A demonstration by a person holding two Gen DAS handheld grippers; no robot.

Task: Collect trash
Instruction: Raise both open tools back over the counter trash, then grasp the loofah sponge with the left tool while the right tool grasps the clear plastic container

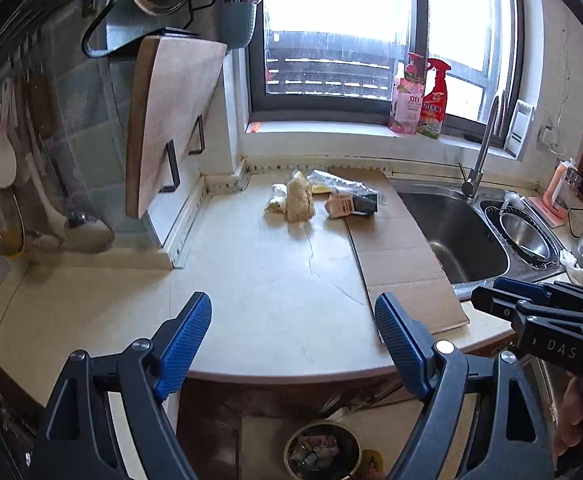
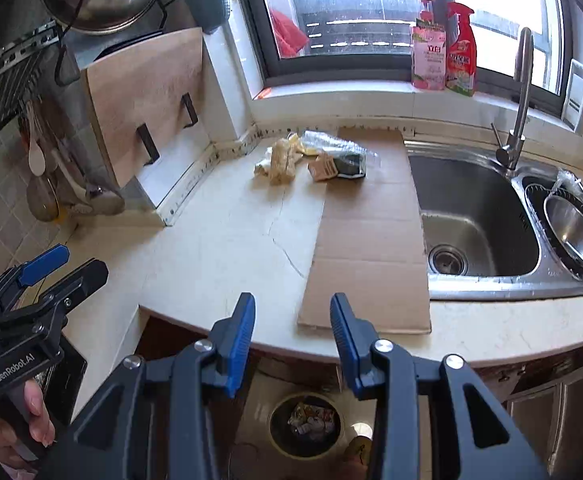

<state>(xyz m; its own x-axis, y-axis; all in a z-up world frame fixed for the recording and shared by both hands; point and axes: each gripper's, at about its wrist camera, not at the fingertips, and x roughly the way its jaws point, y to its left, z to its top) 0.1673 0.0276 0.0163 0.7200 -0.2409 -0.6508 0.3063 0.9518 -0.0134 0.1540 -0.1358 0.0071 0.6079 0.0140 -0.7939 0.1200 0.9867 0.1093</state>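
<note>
Trash, a heap of crumpled beige paper, clear plastic wrap and a small carton [image 1: 319, 196], lies at twelve o'clock on the pale stone counter [image 1: 251, 280]. Left gripper [image 1: 293, 316] gapes wide, empty; right gripper [image 2: 293, 316] stands half-open, empty. Round bin [image 2: 306, 424] sits at six o'clock.

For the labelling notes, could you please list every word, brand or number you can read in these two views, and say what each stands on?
"GenRobot.AI": on the left gripper body, seen from the right wrist.
"DAS": partial lettering on the right gripper body, seen from the left wrist; the rest is cut off.
"立白": on the pink bottle on the windowsill.
Red spray bottle label: too blurred to read.
Carton among the trash on the counter: print too small.
</note>
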